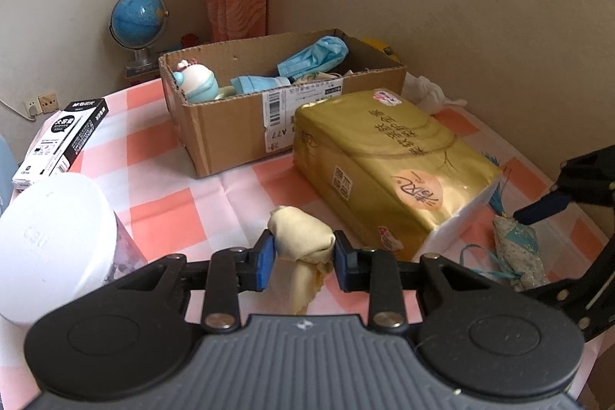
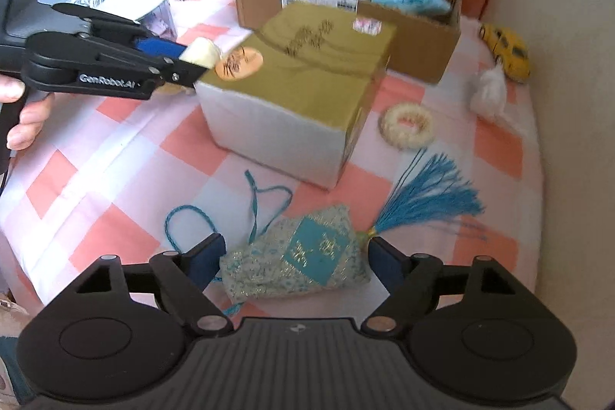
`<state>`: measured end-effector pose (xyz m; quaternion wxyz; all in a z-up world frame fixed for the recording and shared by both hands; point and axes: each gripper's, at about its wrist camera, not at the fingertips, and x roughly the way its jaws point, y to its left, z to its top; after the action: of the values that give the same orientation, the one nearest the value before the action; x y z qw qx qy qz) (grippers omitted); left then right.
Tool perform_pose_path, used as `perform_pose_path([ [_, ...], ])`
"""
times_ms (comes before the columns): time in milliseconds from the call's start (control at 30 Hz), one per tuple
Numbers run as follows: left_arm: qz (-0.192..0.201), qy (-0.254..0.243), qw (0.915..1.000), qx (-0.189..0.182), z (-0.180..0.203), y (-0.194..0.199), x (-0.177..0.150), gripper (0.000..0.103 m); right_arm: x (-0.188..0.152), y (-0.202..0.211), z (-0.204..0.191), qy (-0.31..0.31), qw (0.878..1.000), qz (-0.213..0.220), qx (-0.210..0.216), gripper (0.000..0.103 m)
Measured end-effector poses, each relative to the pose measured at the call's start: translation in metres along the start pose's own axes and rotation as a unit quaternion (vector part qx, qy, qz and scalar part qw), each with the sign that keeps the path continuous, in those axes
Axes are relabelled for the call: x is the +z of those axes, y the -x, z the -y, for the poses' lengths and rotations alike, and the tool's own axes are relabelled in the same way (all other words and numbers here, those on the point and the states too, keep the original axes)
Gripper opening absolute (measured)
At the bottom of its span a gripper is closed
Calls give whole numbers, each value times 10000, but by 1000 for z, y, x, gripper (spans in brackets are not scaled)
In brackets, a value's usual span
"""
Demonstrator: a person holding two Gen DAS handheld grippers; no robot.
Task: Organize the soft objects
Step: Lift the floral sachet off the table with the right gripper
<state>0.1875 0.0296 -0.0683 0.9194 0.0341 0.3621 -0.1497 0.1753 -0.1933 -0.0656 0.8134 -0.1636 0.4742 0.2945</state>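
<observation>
My left gripper (image 1: 303, 244) is shut on a bunched cream cloth (image 1: 298, 233), held just above the checked tablecloth; in the right wrist view this gripper (image 2: 192, 62) shows at the upper left with the cloth (image 2: 201, 52) at its tip. My right gripper (image 2: 296, 252) is open and straddles a teal and silver pouch (image 2: 307, 256) with a blue tassel (image 2: 430, 191); the pouch lies on the table and a small gap shows at the right pad. An open cardboard box (image 1: 230, 129) at the back holds blue cloths (image 1: 315, 58) and a plush toy (image 1: 196, 83).
A gold tissue pack (image 1: 384, 156) lies between the box and the grippers. A white lidded tub (image 1: 50, 244) and a black-and-white carton (image 1: 61, 141) stand left. A cream ring (image 2: 407, 125), a white fluffy lump (image 2: 488, 91) and a yellow toy car (image 2: 507, 48) lie right, near the wall.
</observation>
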Motion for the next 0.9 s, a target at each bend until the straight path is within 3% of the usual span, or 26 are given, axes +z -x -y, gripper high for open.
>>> perform_pose_path([
  [167, -1, -26, 10000, -23, 1, 3, -1, 30, 0, 4, -6, -8, 9998, 106, -141, 66],
  [467, 53, -125, 9999, -102, 7, 19, -1, 30, 0, 17, -9, -280, 9984, 219, -435, 49],
  [533, 71, -175, 9997, -130, 9, 23, -2, 30, 1, 20, -9, -281, 9982, 222, -485, 50],
  [633, 87, -196, 9997, -137, 11, 26, -3, 30, -1, 23, -8, -375, 9977, 233, -518, 63],
  [733, 88, -194, 9996, -161, 12, 28, -4, 30, -3, 22, -6, -403, 9976, 209, -523, 69],
  [833, 74, -204, 9996, -180, 13, 27, -5, 30, -4, 19, -3, -438, 9975, 140, -537, 81],
  [900, 65, -202, 9996, -186, 13, 27, -5, 30, -5, 15, -1, -495, 9975, 84, -501, 81],
])
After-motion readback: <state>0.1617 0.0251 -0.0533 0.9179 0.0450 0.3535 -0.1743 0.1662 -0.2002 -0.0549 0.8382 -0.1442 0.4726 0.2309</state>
